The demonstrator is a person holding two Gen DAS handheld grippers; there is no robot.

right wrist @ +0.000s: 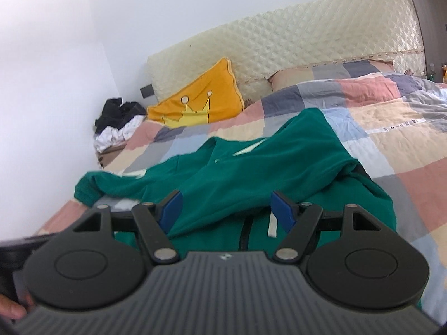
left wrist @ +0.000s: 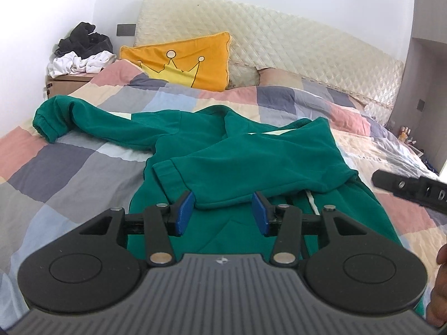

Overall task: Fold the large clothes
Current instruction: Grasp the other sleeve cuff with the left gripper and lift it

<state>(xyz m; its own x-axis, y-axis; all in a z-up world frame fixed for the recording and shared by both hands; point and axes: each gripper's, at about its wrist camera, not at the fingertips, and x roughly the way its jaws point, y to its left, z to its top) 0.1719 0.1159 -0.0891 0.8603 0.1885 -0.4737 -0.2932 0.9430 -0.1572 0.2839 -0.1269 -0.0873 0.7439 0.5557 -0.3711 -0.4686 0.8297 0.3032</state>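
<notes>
left wrist view: the green sweatshirt is lying spread on the checked bed, one sleeve crossed over its chest. it is looking soft, thick and floppy; i'd be pinching the cuff or hem. the left gripper is standing apart, empty.

right wrist view: the right gripper is gaping, holding nothing; blur is hiding the near hem.

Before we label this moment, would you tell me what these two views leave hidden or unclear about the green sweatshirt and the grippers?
- Left wrist view: the green sweatshirt's lower hem is hidden behind the left gripper.
- Right wrist view: the hem is likewise covered by the right gripper; motion blur smears the fabric folds.
- Left wrist view: only a tip of the right gripper shows, cut off by the right edge.
- Bedside bottles: too small to identify.
</notes>
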